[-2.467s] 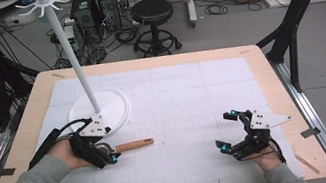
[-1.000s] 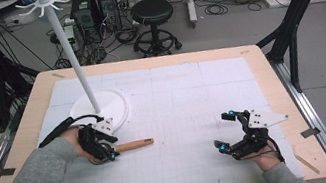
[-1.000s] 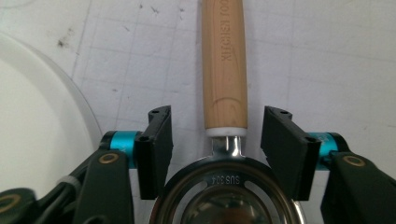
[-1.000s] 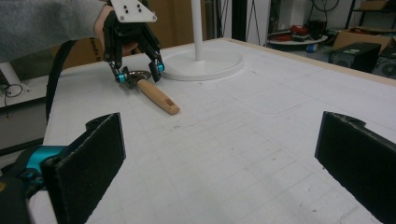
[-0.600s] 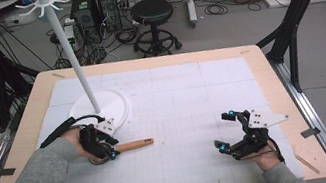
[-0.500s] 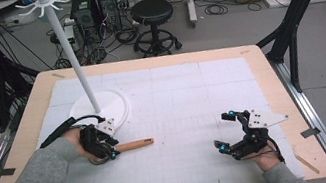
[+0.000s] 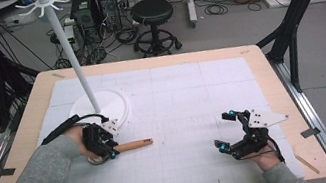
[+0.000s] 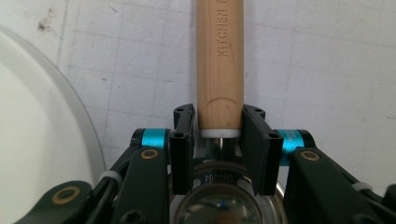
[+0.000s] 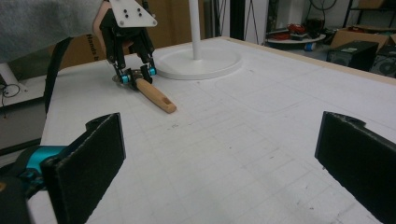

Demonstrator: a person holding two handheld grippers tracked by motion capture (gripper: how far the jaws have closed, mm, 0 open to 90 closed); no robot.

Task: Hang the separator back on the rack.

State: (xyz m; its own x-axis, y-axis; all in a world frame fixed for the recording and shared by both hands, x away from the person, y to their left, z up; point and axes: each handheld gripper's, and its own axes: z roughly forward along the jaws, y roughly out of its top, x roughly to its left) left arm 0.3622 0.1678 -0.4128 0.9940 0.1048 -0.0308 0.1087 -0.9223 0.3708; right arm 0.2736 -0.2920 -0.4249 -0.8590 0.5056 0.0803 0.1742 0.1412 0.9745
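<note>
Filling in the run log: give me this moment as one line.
left tool: shut on wooden handle, lying on mat | right tool: open, holding nothing | white stand: upright behind left tool

Left gripper [image 7: 110, 150] clamped closed; right gripper [image 7: 226, 130] spread wide.

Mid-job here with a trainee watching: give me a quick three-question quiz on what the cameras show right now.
1. True or false: the right gripper holds the wooden handle.
2. The round white stand base lies nearest which gripper? A) left B) right
3. Fill in: the left gripper has its jaws closed on the handle's ____ end.

Key: 1 false, its jaws stand wide open over the table. 2 A. 3 near, white-capped end; the handle lies flat on the mat.
</note>
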